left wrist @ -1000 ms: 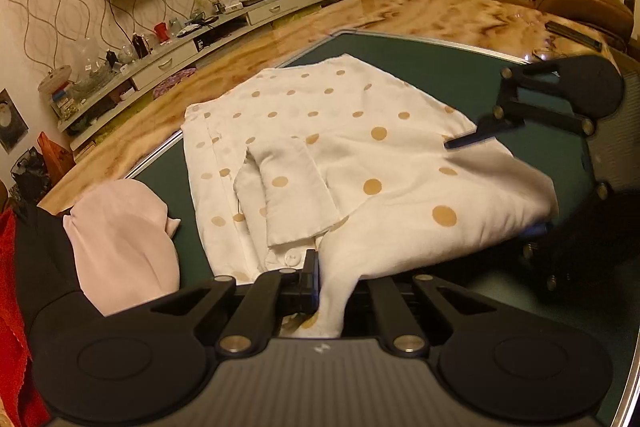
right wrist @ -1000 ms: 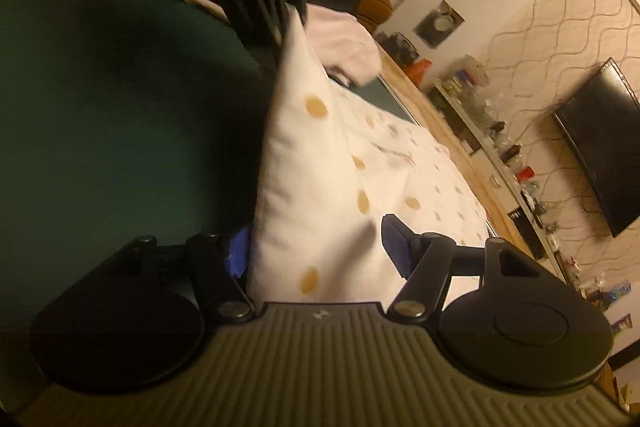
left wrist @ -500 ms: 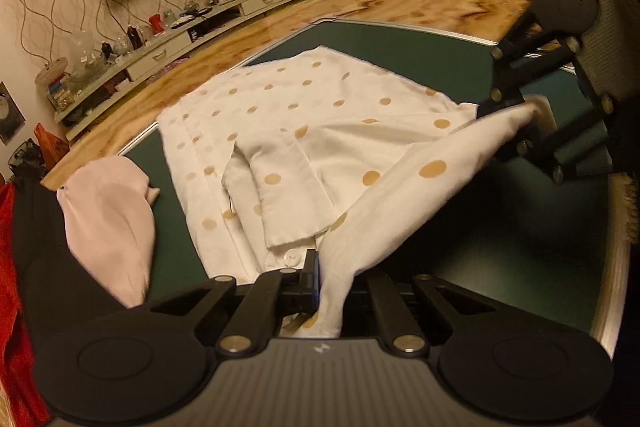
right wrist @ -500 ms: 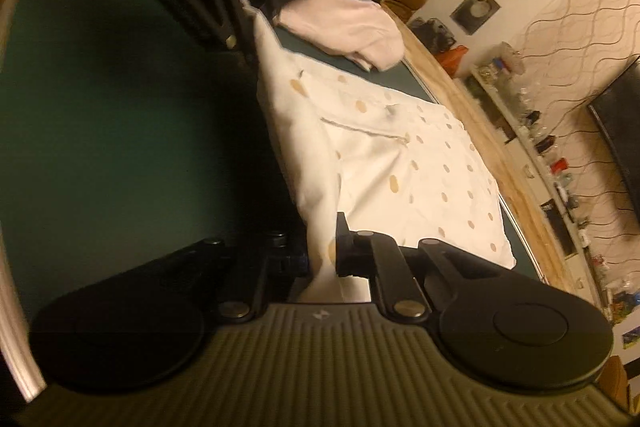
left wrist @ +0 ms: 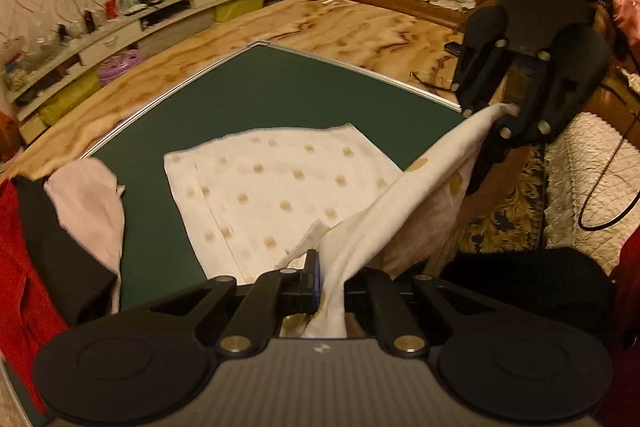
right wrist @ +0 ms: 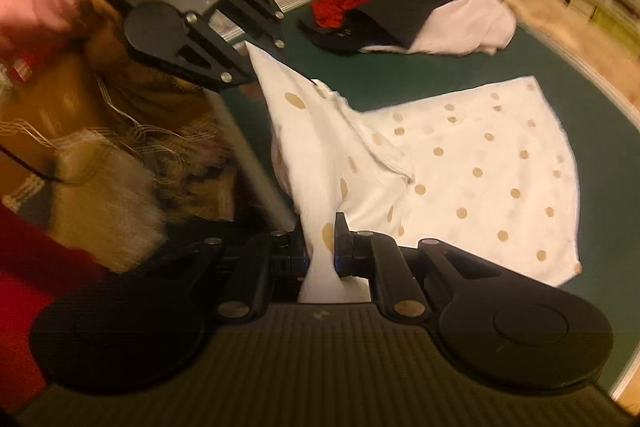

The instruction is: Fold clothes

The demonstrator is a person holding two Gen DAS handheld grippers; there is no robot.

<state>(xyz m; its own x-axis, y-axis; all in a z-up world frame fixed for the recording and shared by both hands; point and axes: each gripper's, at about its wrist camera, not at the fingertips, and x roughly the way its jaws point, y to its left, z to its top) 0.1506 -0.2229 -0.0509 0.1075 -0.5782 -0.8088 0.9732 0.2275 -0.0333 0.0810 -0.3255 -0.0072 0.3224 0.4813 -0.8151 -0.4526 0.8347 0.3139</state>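
Off my table edge [left wrist: 356, 69]: left gripper [left wrist: 330, 281] and right gripper [right wrist: 322, 243] raised, both clamped on shirt [right wrist: 472, 163] edge, taut between.

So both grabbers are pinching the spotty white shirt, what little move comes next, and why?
Probably carry the lifted edge forward over the flat part and lower it. The left hand-held gripper and right hand-held gripper each pinch a corner of the spotted shirt, holding that edge up off the green mat while the rest lies flat, so laying it down would likely make the fold.
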